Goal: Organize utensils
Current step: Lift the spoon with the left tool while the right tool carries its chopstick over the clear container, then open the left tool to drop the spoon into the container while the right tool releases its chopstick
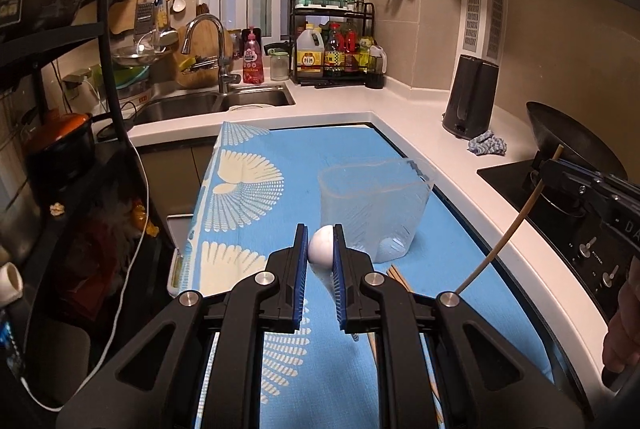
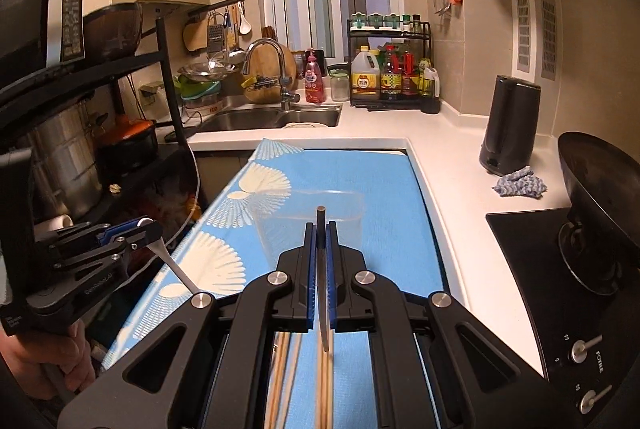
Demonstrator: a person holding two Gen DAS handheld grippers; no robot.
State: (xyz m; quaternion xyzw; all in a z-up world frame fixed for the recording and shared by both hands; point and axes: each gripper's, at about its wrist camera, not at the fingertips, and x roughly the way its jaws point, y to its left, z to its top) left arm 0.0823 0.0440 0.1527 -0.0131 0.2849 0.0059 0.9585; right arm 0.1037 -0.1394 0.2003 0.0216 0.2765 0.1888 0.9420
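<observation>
Carrying step: left hand-held gripper [image 1: 321,249] clamps a spoon [image 1: 320,249], right hand-held gripper [image 2: 321,241] a chopstick [image 2: 322,293] — next, lower both into the bin [image 1: 376,205] just ahead.

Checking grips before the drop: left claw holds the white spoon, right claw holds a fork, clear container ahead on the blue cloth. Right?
Not a fork: the right claw is shut on a chopstick, as the right wrist view shows. The left claw does hold the white spoon, with the clear container ahead on the blue cloth.
</observation>
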